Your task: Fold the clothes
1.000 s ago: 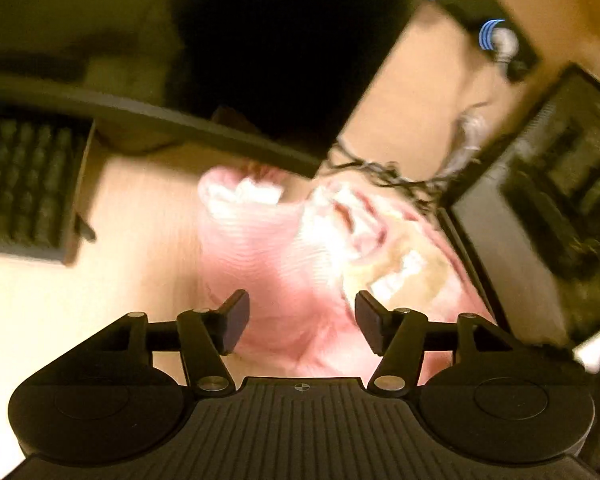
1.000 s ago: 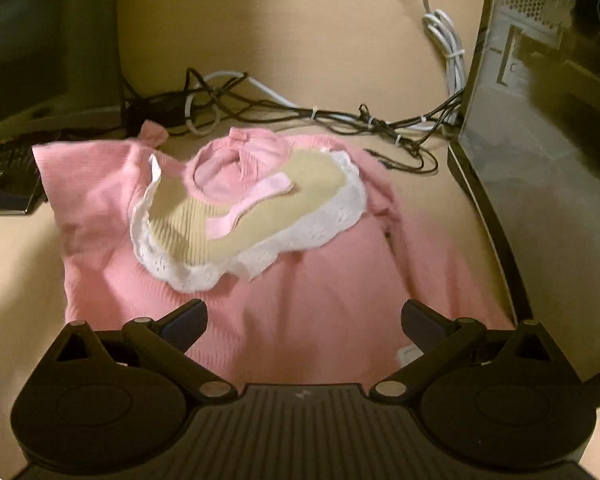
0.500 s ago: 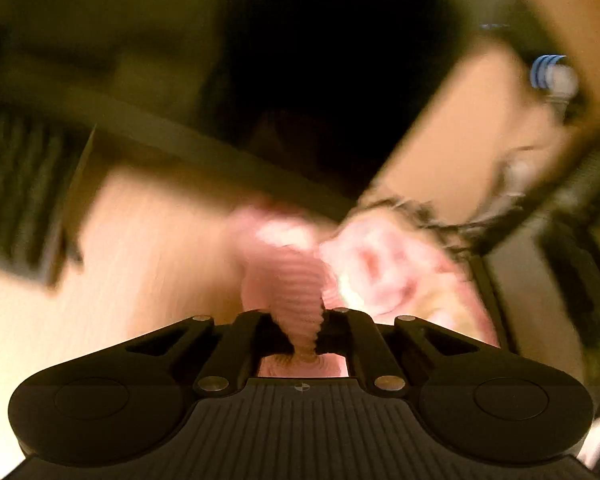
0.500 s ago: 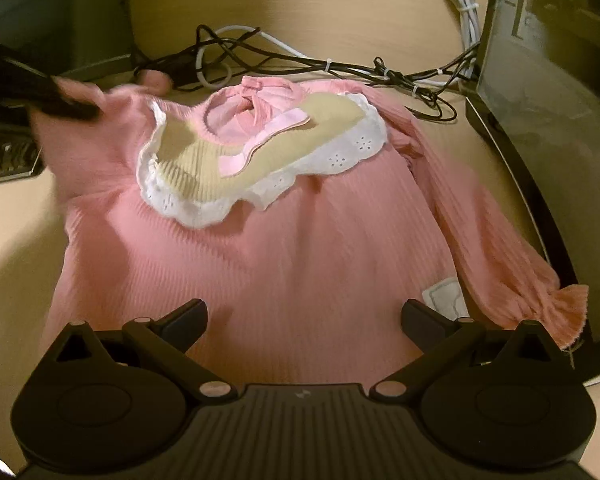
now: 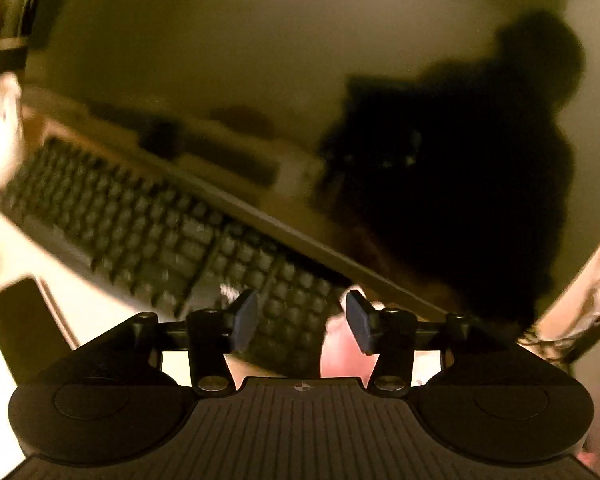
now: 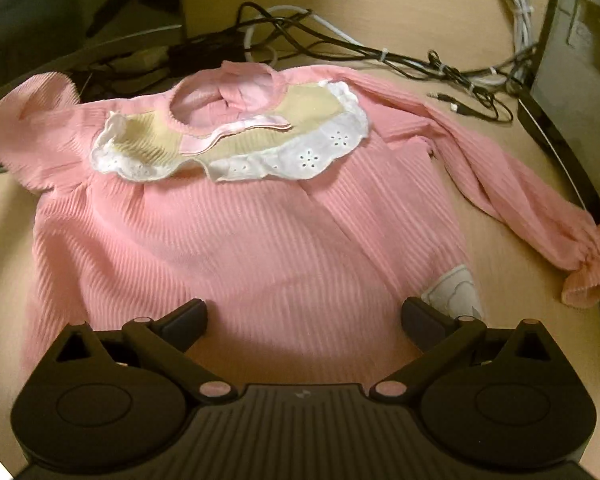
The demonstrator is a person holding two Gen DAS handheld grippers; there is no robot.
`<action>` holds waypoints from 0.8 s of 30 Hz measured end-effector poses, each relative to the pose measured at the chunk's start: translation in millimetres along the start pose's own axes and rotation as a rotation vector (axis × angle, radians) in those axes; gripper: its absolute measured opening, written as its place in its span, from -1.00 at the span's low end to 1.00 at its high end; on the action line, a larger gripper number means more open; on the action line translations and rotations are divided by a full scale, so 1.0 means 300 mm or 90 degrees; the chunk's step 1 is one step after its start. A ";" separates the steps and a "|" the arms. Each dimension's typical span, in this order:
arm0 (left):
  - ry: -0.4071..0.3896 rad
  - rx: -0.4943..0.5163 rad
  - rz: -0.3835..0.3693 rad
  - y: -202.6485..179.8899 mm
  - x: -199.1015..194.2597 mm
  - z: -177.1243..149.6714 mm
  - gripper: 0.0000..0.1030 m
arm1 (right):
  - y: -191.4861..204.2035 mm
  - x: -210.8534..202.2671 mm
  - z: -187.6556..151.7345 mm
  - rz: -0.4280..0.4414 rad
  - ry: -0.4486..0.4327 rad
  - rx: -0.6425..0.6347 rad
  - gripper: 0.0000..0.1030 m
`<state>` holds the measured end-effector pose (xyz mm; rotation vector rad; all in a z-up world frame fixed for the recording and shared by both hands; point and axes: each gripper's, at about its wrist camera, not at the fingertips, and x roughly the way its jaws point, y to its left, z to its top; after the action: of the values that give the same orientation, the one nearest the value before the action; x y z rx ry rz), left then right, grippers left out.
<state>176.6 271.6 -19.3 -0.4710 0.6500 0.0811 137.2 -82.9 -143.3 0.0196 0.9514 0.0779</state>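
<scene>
A pink ribbed top with a cream yoke and white lace collar lies spread flat on the wooden desk, neck away from me. Its right sleeve stretches out to a frilled cuff; its left sleeve spreads toward the keyboard side. My right gripper hovers open over the hem, holding nothing. In the left wrist view my left gripper is open and empty above the keyboard, with only a small patch of pink cloth showing below its right finger.
A dark keyboard lies under the edge of a monitor. A tangle of cables runs behind the top. A black computer case stands along the right. A dark flat object lies at the left.
My left gripper, shut on the pink sleeve half a second ago, has opened and swung left over the keyboard. The top's left sleeve now lies spread out. The right gripper has drawn back slightly.
</scene>
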 end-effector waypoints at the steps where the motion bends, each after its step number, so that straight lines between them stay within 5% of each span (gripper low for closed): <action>1: 0.020 0.004 -0.027 -0.006 -0.004 -0.022 0.17 | -0.006 -0.001 0.009 0.007 0.010 0.005 1.00; 3: 0.057 0.017 -0.068 -0.025 0.003 -0.061 0.35 | -0.018 -0.008 0.025 0.025 0.027 0.004 1.00; 15: 0.135 -0.027 0.019 -0.062 0.253 -0.041 0.37 | -0.031 -0.065 -0.028 0.033 -0.022 -0.033 1.00; 16: 0.141 -0.031 0.026 -0.065 0.274 -0.039 0.25 | -0.032 -0.062 -0.033 0.034 -0.022 -0.032 1.00; 18: 0.154 -0.038 0.041 -0.071 0.315 -0.036 -0.73 | -0.034 -0.057 -0.044 0.035 -0.023 -0.032 1.00; 21: 0.150 -0.026 0.040 -0.087 0.260 -0.047 -0.84 | -0.037 -0.049 -0.061 0.038 -0.023 -0.031 1.00; 24: 0.145 -0.070 -0.053 -0.075 0.081 -0.033 -0.85 | -0.054 -0.046 -0.067 0.048 -0.027 -0.017 1.00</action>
<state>195.3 245.3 -32.0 -0.6179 0.8517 -0.0163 113.9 -100.3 -144.7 0.0329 0.9066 0.1592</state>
